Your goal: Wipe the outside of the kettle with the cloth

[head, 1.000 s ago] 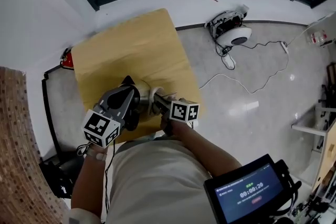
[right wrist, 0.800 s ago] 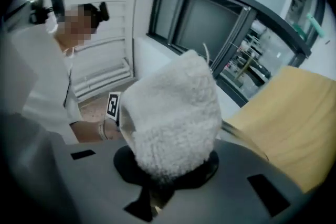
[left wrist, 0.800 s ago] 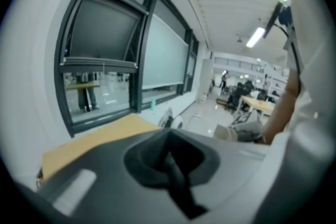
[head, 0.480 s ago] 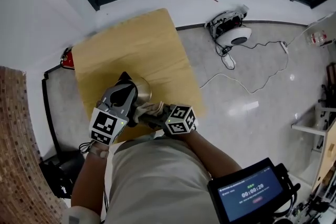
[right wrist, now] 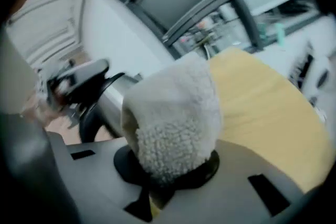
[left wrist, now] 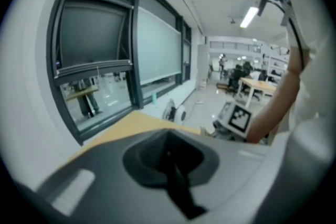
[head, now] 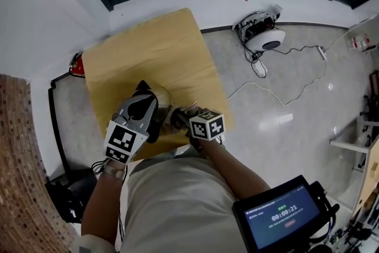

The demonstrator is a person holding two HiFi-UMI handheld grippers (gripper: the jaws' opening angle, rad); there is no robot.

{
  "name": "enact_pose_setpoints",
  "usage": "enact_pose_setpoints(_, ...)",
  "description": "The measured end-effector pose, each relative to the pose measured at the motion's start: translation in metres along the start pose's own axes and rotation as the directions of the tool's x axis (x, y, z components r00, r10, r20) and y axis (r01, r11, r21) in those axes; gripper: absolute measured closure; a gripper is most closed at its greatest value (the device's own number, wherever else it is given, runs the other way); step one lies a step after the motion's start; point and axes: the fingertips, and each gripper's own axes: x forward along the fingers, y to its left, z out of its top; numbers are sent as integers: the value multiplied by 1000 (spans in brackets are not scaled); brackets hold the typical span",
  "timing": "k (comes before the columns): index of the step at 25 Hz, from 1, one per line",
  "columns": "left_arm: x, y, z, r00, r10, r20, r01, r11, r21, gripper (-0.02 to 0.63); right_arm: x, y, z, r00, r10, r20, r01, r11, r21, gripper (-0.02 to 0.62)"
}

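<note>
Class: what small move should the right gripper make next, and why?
Probably slide the right gripper a little way round the kettle with the cloth pressed on. Its jaws are shut on the cloth, which appears to rest against the kettle's steel side, so a short sweep would wipe a fresh patch.

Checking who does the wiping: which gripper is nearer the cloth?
Right. The right gripper has the cloth clamped in its jaws beside the kettle; the left gripper is apart from it, on the kettle's other side.
</note>
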Motion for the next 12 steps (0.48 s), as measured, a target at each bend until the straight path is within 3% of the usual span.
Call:
enact_pose_setpoints(2, 1, -4, -1, 1000, 3, -23, -2, 999, 47, 618, 0, -24, 32, 982, -53, 181, 27, 989, 144, 531)
enact_pose_setpoints(4, 1, -3, -3, 1000, 17, -22, -15, 998, 64, 618, 11, -23, 56, 956, -46, 289, 3, 989, 148, 531)
enact_pose_setpoints(5, 1, -1, -4, 1000, 21, -18, -20, 998, 58, 618, 19, -26, 54, 960, -72, 270, 31, 988, 153, 531)
enact_pose_setpoints(7, 0, -1, -6, 1000, 24, -19, -23, 999, 48, 618, 31, -43, 19, 983, -141, 120, 108, 963, 246, 531)
enact_pose_setpoints(8, 1, -2, -6, 1000, 22, -20, -21, 999, 46, 618, 31, -48, 0, 990, -132, 41, 114, 947, 302, 532)
enact_pose_setpoints(10, 4, -3, -6, 1000, 18, -15, -17, 999, 52, 618, 23, -37, -18, 996, -53, -65, 72, 936, 345, 532)
enact_pose_setpoints(12, 9, 3, -8, 1000, 14, -6, -14, 998, 59, 618, 17, -5, -15, 992, 49, -121, -13, 960, 280, 531)
